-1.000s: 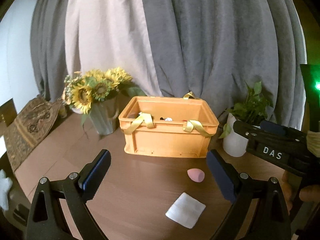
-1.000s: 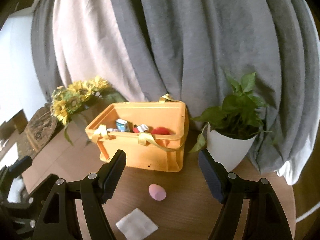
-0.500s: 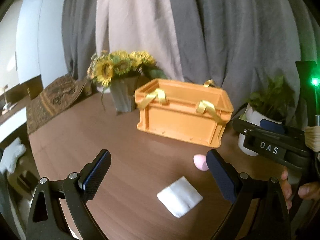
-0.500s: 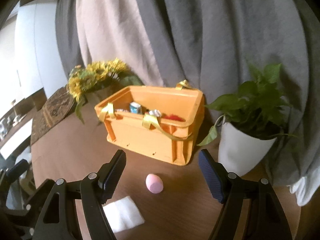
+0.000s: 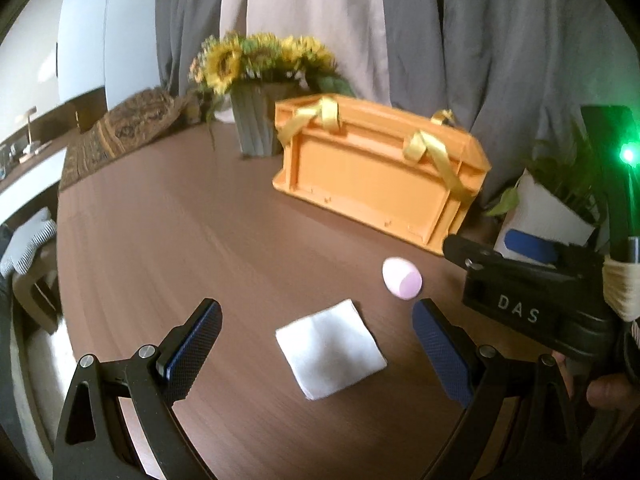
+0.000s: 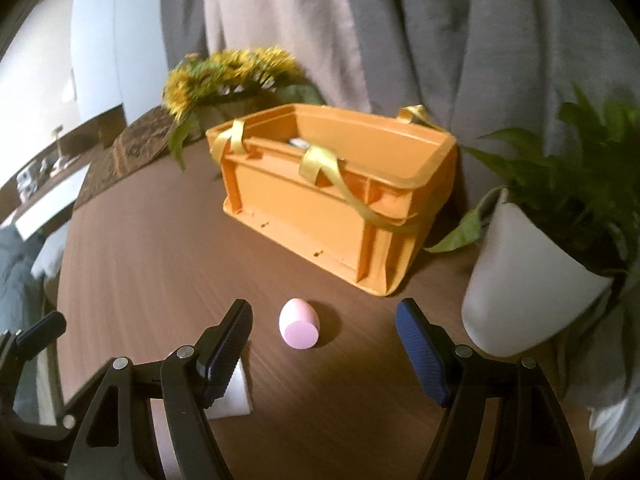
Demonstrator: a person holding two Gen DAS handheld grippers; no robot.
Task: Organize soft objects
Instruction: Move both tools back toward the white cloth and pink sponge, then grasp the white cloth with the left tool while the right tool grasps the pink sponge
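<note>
A white square pad point(image 5: 330, 347) lies flat on the brown table, between the fingers of my open, empty left gripper point(image 5: 316, 322). A pink egg-shaped sponge point(image 5: 401, 279) lies just beyond it to the right. In the right wrist view the sponge point(image 6: 300, 327) sits between and slightly ahead of the fingers of my open, empty right gripper point(image 6: 324, 320); the pad point(image 6: 236, 394) is mostly hidden behind the left finger. An orange crate point(image 6: 340, 204) with yellow ribbon handles stands behind; it also shows in the left wrist view point(image 5: 380, 172).
A white pot with a green plant point(image 6: 532, 280) stands right of the crate. A grey vase of sunflowers point(image 5: 256, 88) stands left of it. Grey and beige curtains hang behind. The right gripper's body point(image 5: 532, 300) shows at the left view's right edge.
Both grippers have dropped lower and closer to the table. The pad now lies between the left fingers and the sponge between the right fingers. Both stay open.
</note>
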